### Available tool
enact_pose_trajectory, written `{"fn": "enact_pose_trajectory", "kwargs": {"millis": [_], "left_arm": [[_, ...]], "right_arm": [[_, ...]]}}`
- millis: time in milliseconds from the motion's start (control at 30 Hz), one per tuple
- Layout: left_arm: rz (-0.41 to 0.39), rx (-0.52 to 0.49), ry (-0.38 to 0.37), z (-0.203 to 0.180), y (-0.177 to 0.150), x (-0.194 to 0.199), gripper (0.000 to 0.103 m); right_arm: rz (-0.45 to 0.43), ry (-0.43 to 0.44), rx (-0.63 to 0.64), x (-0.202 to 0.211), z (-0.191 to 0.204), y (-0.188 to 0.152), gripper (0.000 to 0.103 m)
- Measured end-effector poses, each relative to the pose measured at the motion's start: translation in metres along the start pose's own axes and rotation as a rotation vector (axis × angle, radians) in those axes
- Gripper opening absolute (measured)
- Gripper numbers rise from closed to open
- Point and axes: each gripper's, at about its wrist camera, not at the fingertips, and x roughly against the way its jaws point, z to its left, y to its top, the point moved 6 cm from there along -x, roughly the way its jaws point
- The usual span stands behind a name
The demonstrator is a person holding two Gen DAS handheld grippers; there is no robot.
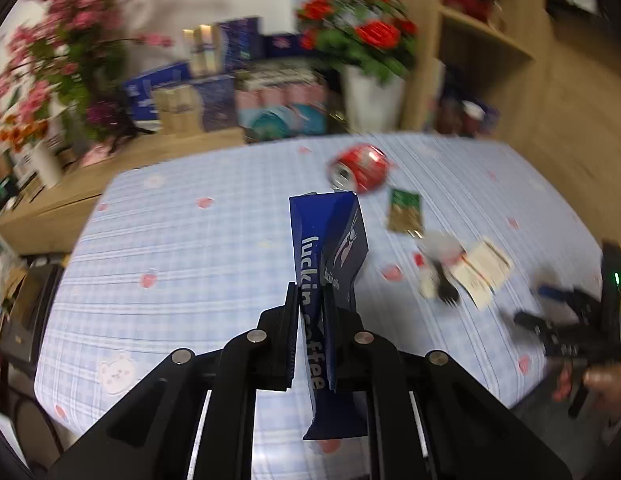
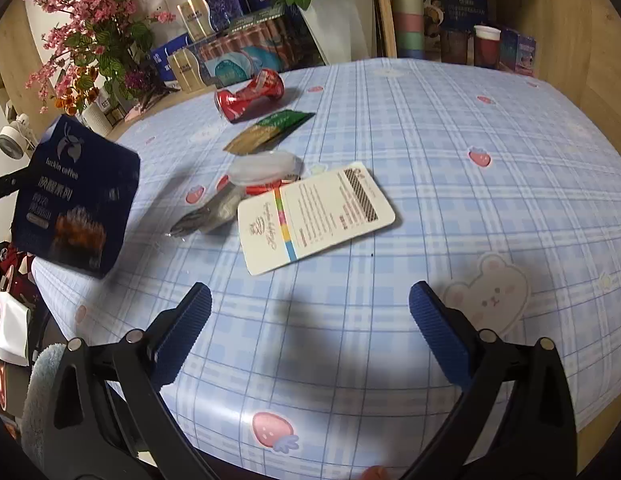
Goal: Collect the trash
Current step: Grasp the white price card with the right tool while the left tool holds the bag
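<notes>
Step in hand: the left gripper (image 1: 310, 304) was clamped on the blue coffee box (image 1: 330, 264), lifted clear above the tablecloth (image 2: 450, 140).
Right gripper (image 2: 310, 312): it hung wide apart, holding nothing.
Left on the table: crushed red can (image 2: 250, 94), green packet (image 2: 270, 128), white card (image 2: 314, 216), plastic bits.
Next move, I guessed: carry the box to a bin, none visible.

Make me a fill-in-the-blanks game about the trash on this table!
1. The left gripper is shut on a dark ____ coffee packet.
2. The right gripper holds nothing; its jaws are ____.
3. The crushed can lying on the tablecloth is ____ in colour.
4. The white card lies ____ the right gripper than the can does.

Missing words: blue; open; red; nearer
</notes>
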Motion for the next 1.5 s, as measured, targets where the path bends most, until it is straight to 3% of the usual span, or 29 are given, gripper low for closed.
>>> {"fn": "enact_pose_trajectory", "kwargs": {"millis": [233,433,667,800,933,1033,1067,1100,1133,1300,1500], "left_arm": [[0.059,-0.007,-0.1,-0.034,-0.014,-0.026,0.015],[0.024,0.03,-0.172,-0.04,-0.013,-0.026,0.012],[-0.059,0.078,-0.126,-0.023,-0.007,-0.007,0.011],[-0.072,0.093,-0.109,-0.013,-0.008,-0.001,0.011],[-0.066,0.112,-0.106,-0.006,-0.015,0.0,0.011],[-0.064,0.119,-0.104,-0.005,-0.021,0.0,0.011],[-0.064,0.126,-0.105,-0.003,-0.022,0.0,0.011],[-0.064,0.132,-0.107,-0.002,-0.024,0.0,0.011],[-0.064,0.139,-0.109,-0.001,-0.025,0.0,0.011],[-0.072,0.15,-0.112,0.001,-0.026,0.004,0.011],[-0.092,0.166,-0.128,-0.001,-0.022,0.015,0.011]], "right_arm": [[0.014,-0.002,-0.021,-0.002,-0.009,-0.001,0.098],[0.029,0.0,-0.032,-0.01,-0.013,0.004,0.098],[0.048,0.025,-0.172,-0.032,-0.015,0.023,0.097],[0.051,0.079,-0.258,-0.043,-0.005,0.034,0.088],[0.007,0.042,-0.304,-0.053,-0.006,0.047,0.085],[-0.014,0.025,-0.361,-0.057,-0.015,0.055,0.072],[-0.009,0.048,-0.388,-0.059,-0.018,0.056,0.055],[0.008,0.075,-0.418,-0.063,-0.021,0.056,0.029],[0.019,0.095,-0.446,-0.064,-0.023,0.055,0.021],[-0.074,0.189,-0.445,-0.041,-0.017,0.067,0.009],[-0.153,0.227,-0.383,-0.007,-0.004,0.083,0.005]]}}
